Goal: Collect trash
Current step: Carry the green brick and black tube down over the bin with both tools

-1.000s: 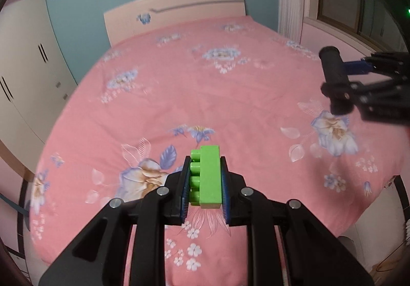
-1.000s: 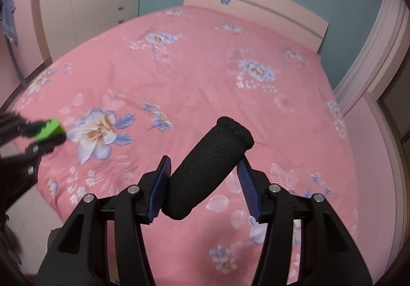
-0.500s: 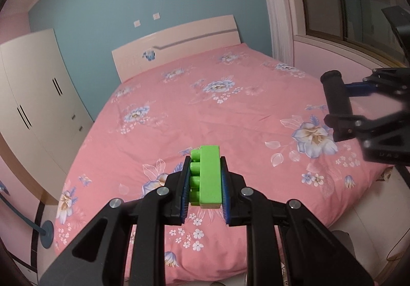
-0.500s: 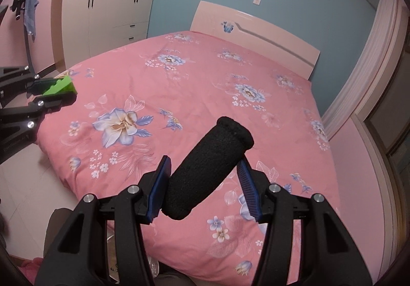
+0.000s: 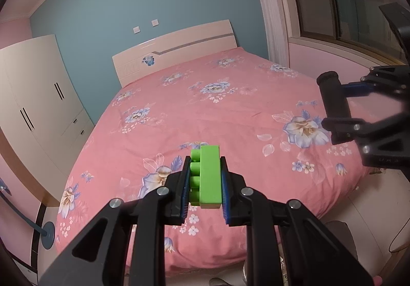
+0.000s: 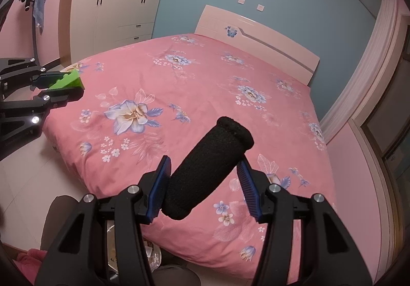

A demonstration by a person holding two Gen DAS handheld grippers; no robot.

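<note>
My left gripper (image 5: 203,181) is shut on a green toy brick (image 5: 208,177), studs facing left, held in the air over the foot of the bed. My right gripper (image 6: 203,183) is shut on a black foam cylinder (image 6: 207,168) that leans up to the right between the blue pads. In the left wrist view the right gripper (image 5: 338,109) with the black foam cylinder (image 5: 334,96) hangs at the right edge. The right wrist view shows the left gripper (image 6: 60,84) with the green brick (image 6: 68,81) at the far left.
A bed with a pink flowered cover (image 5: 217,111) fills both views, its headboard (image 5: 176,45) against a blue wall. White wardrobes (image 5: 33,96) stand left of it. A bin with clear wrappers (image 6: 151,252) sits on the floor below the bed's foot.
Both grippers have drawn back from over the bed and risen a little, each keeping its object. The bed's foot edge, the floor and more of the room have come into view.
</note>
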